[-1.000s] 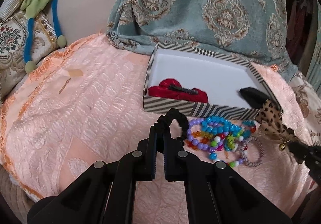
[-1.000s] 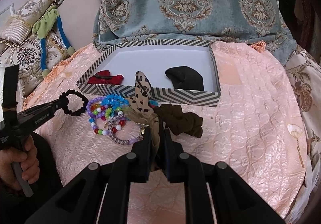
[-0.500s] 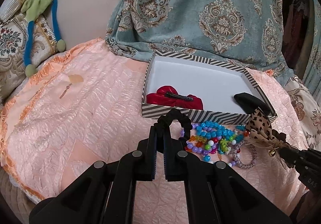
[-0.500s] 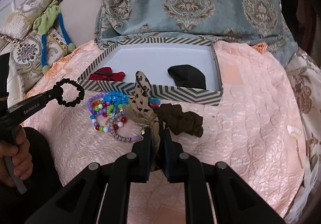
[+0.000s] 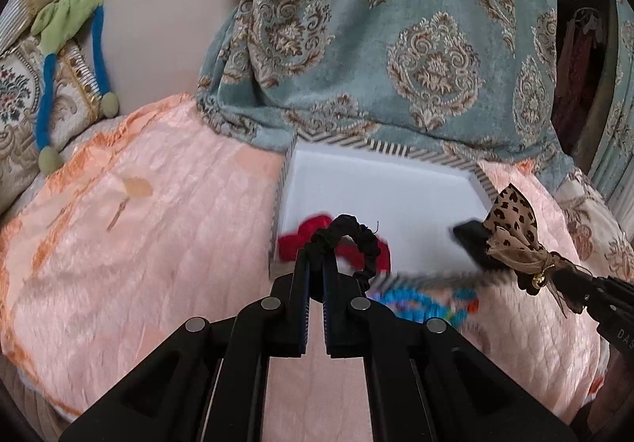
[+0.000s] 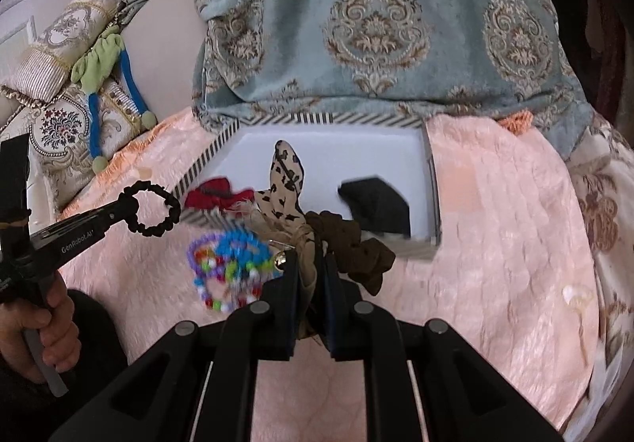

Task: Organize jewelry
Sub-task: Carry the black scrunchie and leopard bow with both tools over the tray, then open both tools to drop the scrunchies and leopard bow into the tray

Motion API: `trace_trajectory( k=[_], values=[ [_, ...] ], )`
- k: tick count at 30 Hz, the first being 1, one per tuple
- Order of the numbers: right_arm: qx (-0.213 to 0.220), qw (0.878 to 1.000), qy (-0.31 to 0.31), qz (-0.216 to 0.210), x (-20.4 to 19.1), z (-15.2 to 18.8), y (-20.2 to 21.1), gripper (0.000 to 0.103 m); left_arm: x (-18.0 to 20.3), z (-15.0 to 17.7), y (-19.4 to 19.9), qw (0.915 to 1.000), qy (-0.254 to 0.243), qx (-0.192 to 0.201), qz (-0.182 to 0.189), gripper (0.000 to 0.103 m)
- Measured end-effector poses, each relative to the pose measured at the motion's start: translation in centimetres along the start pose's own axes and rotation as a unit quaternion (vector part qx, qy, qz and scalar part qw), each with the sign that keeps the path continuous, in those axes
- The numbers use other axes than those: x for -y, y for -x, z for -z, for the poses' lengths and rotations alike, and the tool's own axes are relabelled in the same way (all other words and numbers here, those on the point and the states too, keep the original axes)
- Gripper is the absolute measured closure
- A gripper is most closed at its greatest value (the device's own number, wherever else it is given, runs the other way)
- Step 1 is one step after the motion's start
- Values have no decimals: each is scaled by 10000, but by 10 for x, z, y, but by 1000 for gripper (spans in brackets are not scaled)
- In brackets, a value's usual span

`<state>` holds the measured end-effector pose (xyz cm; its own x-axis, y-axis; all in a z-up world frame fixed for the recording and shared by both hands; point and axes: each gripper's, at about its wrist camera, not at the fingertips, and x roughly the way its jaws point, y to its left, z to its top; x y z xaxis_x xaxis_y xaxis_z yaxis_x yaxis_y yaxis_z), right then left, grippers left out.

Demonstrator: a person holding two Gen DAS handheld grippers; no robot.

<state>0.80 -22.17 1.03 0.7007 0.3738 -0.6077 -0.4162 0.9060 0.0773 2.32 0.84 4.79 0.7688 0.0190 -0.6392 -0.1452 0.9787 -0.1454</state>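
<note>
My left gripper [image 5: 315,263] is shut on a black scrunchie [image 5: 358,240], held up at the near left corner of the striped box [image 5: 376,184]; it also shows in the right wrist view [image 6: 152,210]. My right gripper [image 6: 311,263] is shut on a leopard-print bow [image 6: 285,180], lifted in front of the box [image 6: 333,148]; the bow shows at the right in the left wrist view [image 5: 515,232]. A red bow [image 5: 309,236] and a black item [image 6: 376,204] lie in the box. Colourful bead bracelets [image 6: 226,263] and a brown scrunchie [image 6: 352,247] lie on the pink cover.
A teal patterned cushion [image 6: 376,25] stands behind the box. Embroidered pillows with a green-and-blue cord [image 5: 71,57] are at the far left. A small fan-shaped charm [image 6: 576,295] lies at the right of the pink cover [image 5: 138,224]. My hand [image 6: 39,335] grips the left handle.
Both grippers have lifted and moved forward towards the box, carrying the black scrunchie and the leopard bow. The box and beads now look closer and blurred.
</note>
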Motion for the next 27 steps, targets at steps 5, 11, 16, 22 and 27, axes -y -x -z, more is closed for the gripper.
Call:
trace_trajectory(
  k=[5,11,16,22,27],
  values=[
    [8,10000,83,-22,7,-42,-29,92,4,-35,-43,9998,100,-128,96,103],
    [-170,9998,-70,56,29,-82,-89,92,4,-62,-104,9990,294,-338,-65,103],
    [-316,9990,-271,144,50,-100,-130,92,2,-77,-149,9972,403,-614,-138,103],
    [-604,9974,-308,243,58,-112,-172,92,-1,-71,-177,9941,327,-1010,-223,103],
    [-791,9960,-352,230,61,-111,-189,92,7,-69,-182,9936,139,-1071,-334,103]
  ],
)
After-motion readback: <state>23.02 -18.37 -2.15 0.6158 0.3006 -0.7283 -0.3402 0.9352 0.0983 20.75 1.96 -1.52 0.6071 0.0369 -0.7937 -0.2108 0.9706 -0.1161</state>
